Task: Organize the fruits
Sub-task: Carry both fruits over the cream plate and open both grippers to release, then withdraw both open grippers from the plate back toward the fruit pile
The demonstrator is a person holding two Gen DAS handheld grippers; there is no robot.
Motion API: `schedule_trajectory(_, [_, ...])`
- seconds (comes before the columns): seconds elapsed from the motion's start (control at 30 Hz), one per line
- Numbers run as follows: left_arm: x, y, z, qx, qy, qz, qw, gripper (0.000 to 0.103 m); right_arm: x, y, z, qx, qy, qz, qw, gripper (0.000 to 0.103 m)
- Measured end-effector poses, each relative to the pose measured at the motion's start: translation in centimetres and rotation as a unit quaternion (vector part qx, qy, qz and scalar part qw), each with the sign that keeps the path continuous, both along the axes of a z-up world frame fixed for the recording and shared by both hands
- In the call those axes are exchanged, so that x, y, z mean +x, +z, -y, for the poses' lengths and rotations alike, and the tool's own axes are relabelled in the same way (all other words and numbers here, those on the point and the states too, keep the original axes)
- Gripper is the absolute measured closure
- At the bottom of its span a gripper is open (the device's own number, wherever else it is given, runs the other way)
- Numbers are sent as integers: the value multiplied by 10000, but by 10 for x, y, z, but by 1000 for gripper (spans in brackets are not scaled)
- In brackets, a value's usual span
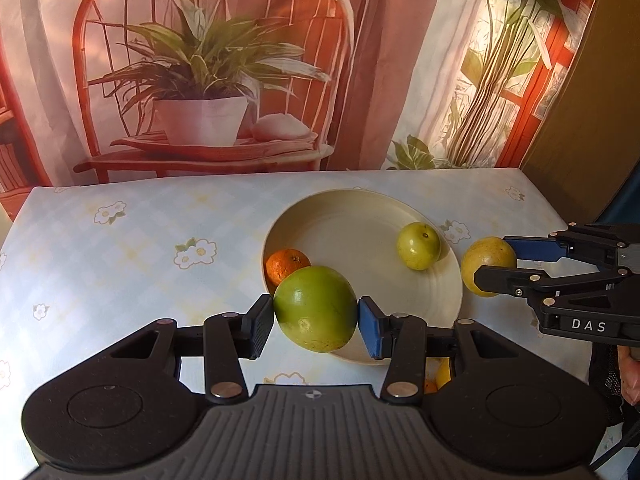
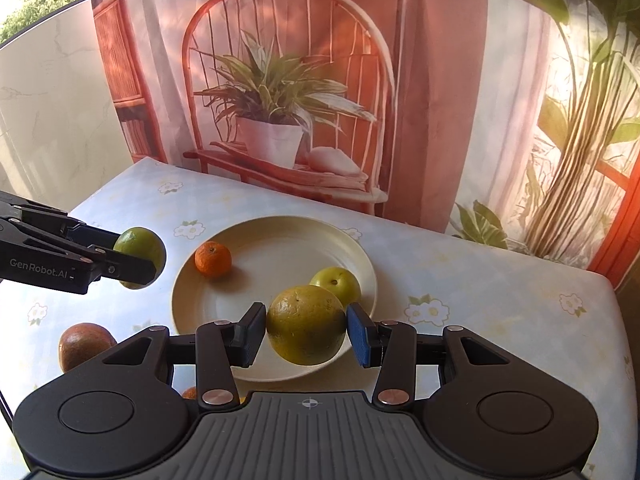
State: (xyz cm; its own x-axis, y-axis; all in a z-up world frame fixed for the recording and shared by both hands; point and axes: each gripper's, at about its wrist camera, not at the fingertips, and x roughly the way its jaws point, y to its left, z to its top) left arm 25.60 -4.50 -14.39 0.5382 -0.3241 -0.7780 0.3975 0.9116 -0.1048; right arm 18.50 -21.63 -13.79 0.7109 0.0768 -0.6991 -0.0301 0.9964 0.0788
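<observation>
Left gripper (image 1: 316, 320): jaws closed on a large green fruit (image 1: 315, 314), pads pressing both its sides, the fruit held at the near rim of the cream plate (image 1: 360, 236). Right gripper (image 2: 306, 326): jaws likewise closed on a yellow-green fruit (image 2: 306, 324), held over the plate's near edge in its own view; in the left view it sits just beyond the plate's right rim.

On the plate: a small orange (image 2: 213, 259) at the left side, and a small green apple-like fruit (image 2: 336, 282) at the right side, just behind the right gripper's fruit.

Off the plate, on the worktop (image 2: 480, 276) to its near left, lies a brownish round fruit (image 2: 84, 344). An orange object (image 2: 190, 393) shows beneath the right gripper, mostly hidden; possibly another fruit.

Behind the worktop hangs a printed backdrop (image 1: 208, 80) of a chair and potted plant.
</observation>
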Motion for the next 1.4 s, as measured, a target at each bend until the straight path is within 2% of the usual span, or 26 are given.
schedule_trajectory(0.13, [15, -17, 9, 107, -80, -222, 9997, 54, 20, -19, 2, 118, 61, -263, 9996, 62])
schedule_trajectory(0.33, [30, -31, 14, 214, -137, -329, 9991, 54, 38, -37, 6, 219, 73, -475, 9986, 62])
schedule_trajectory(0.53, [42, -36, 15, 166, -101, -324, 9993, 54, 50, -43, 5, 112, 141, -477, 9987, 62])
schedule_trajectory(0.73, [48, -42, 22, 373, -114, -215, 9990, 55, 60, -49, 4, -14, 49, -502, 9987, 63])
schedule_trajectory(0.87, [51, -42, 22, 465, -78, -124, 9988, 55, 61, -50, 7, 69, 0, -465, 9989, 63])
schedule_trajectory(1.1, [51, -40, 20, 382, -1, -65, 9993, 54, 58, -48, 9, 140, -191, -405, 9989, 60])
schedule_trajectory(1.4, [33, -20, 9, 237, 73, 92, 9996, 54, 29, -28, 11, 298, -461, -163, 9984, 59])
